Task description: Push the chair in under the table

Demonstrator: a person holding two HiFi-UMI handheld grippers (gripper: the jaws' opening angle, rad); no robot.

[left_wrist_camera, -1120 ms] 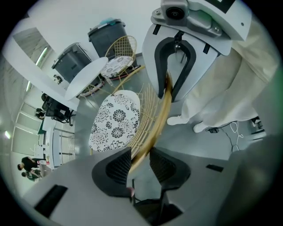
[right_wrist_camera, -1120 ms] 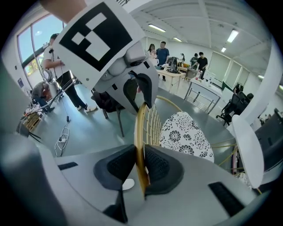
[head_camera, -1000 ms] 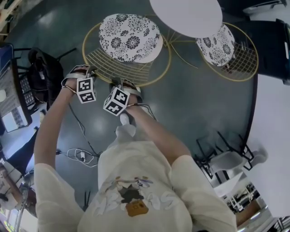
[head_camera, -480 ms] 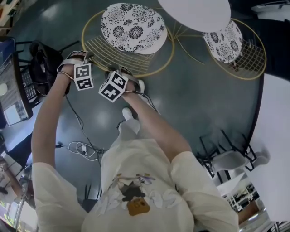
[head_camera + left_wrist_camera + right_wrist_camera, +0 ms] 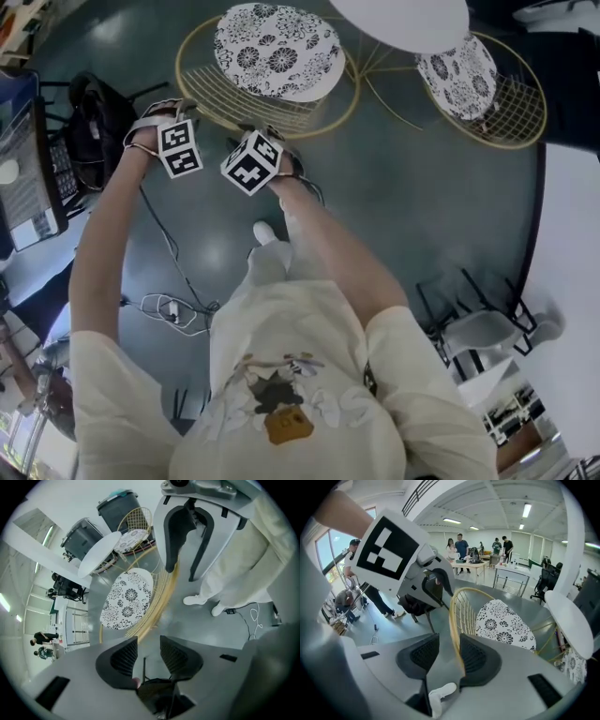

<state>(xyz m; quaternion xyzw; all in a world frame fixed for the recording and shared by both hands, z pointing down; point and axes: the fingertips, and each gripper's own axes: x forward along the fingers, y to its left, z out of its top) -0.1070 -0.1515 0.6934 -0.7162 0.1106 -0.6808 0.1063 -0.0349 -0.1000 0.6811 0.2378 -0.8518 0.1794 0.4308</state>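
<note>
Chair [image 5: 234, 98]: gold wire frame with a black-and-white floral cushion [image 5: 278, 49], upright on the dark floor [image 5: 412, 206]. Its seat is set just beside the near edge of the round white worktop [image 5: 401, 21] and is almost wholly outside that edge, with the curved wire back turned toward the person. Right tongs [image 5: 449, 656]: released, the jaws having just been opened. The gold top rim of the chair back is seen passing down between them, close along the inner face of the right-hand pad; no clamping is seen. Left tongs [image 5: 149, 653]: likewise released and just opened wider. The gap is empty, and the gold rim is seen just beyond the tips. Both tongs are held side by side over the back rim, pointed steeply down, marker cubes uppermost. Second chair [image 5: 497, 103]: same pattern, at the far edge of the worktop, its cushion partly covered by the top. White shoe [image 5: 265, 232]: on the floor behind the chair. Loose cables [image 5: 169, 314]: on the floor to the person's left. Black office chair [image 5: 94, 122]: near the left tongs. Standing people [image 5: 459, 550]: well apart, across the room.
</note>
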